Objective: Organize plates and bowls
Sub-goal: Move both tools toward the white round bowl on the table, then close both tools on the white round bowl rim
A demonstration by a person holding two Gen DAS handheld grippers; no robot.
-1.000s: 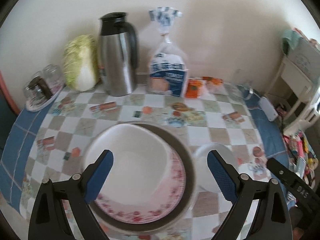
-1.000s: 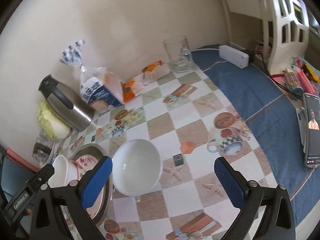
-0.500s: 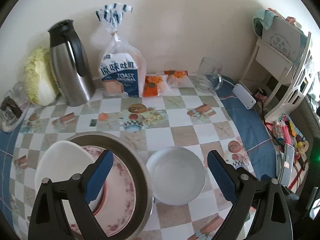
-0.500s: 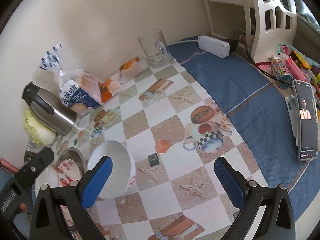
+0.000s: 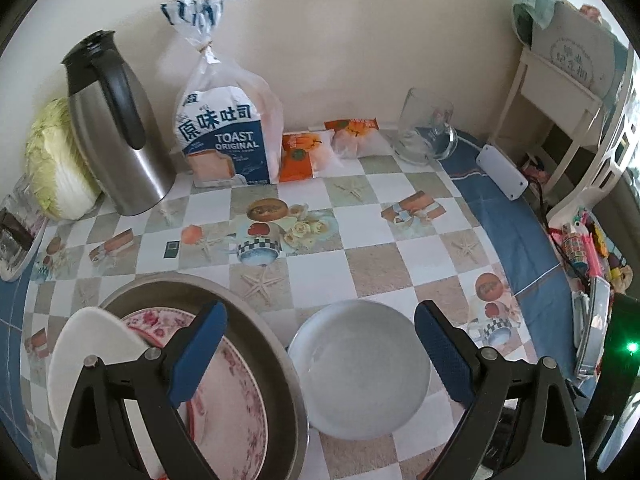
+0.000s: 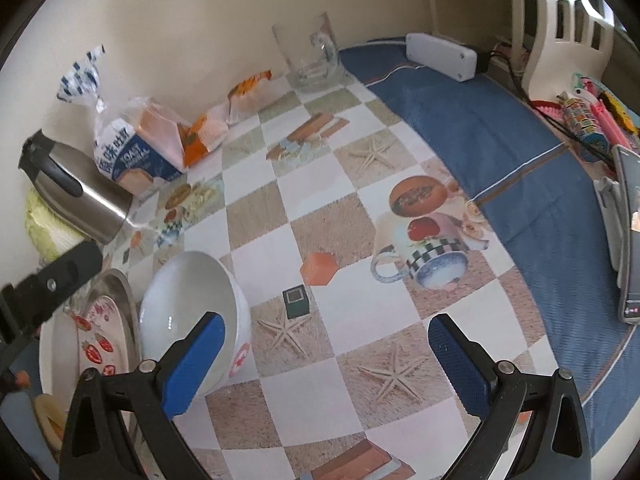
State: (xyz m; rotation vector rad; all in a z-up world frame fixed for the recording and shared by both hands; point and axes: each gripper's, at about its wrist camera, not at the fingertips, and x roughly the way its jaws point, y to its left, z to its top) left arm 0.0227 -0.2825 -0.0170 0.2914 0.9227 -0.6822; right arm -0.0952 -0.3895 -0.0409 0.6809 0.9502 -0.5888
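Observation:
A metal basin (image 5: 256, 336) sits at the near left of the table, holding a pink floral plate (image 5: 236, 400) and a white bowl (image 5: 96, 356) tipped on its side. Just right of the basin stands an empty white bowl (image 5: 360, 368), upright on the tablecloth. My left gripper (image 5: 320, 356) hovers open above that bowl, its fingers spanning the bowl and the basin's edge. In the right wrist view the same bowl (image 6: 188, 304) is at lower left beside the basin (image 6: 120, 288). My right gripper (image 6: 324, 364) is open over bare tablecloth to the bowl's right.
Along the wall stand a cabbage (image 5: 56, 160), a steel thermos jug (image 5: 116, 128), a toast bag (image 5: 224, 136), snack packets (image 5: 308, 152) and a glass mug (image 5: 424, 128). A white power strip (image 5: 502, 172) and a phone (image 6: 628, 240) lie on the right. Small glasses (image 5: 16, 224) are far left.
My left gripper has swung right, from above the basin to above the lone white bowl. The right gripper has also shifted right, so the bowl now lies at its left finger.

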